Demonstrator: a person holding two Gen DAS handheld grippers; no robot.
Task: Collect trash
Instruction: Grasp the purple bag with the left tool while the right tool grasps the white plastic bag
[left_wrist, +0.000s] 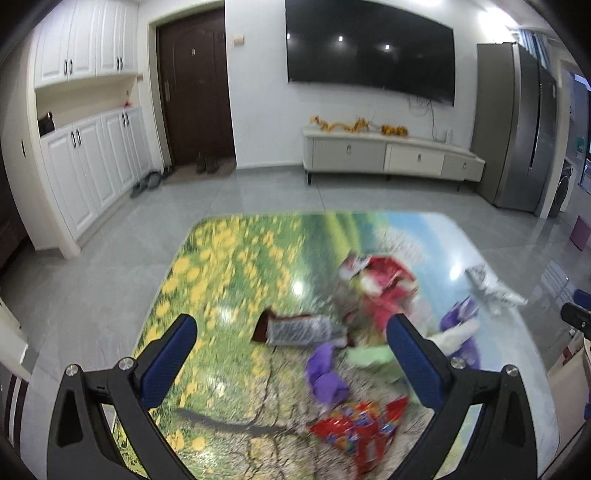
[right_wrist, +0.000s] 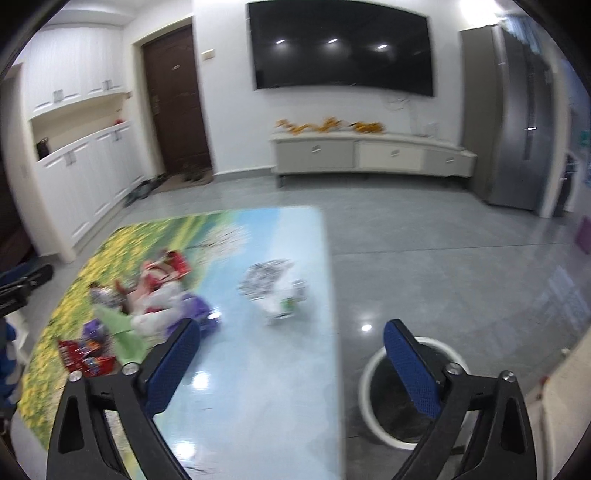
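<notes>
Trash: scattered on table (left_wrist: 229, 258); silver wrapper (left_wrist: 299, 331), purple wrapper (left_wrist: 327, 373), red snack bag (left_wrist: 354, 432), red packet (left_wrist: 384, 284), white crumpled bag (right_wrist: 275, 291).
Left gripper (left_wrist: 291, 332): spread wide, empty, poised above pile.
Right gripper (right_wrist: 291, 339): spread wide, empty, straddling table edge.
Bin (right_wrist: 369, 376): white-rimmed, on floor, just beside table's right edge, partly behind right finger.
Key relation: silver wrapper lay straight ahead, between left fingers; long axis crosswise to approach, roughly along the closing line.
Nearer hand: left, judged; right sat closer to bin and white crumpled bag.
Likely next: turned or narrowed grasp across wrapper's short side.
</notes>
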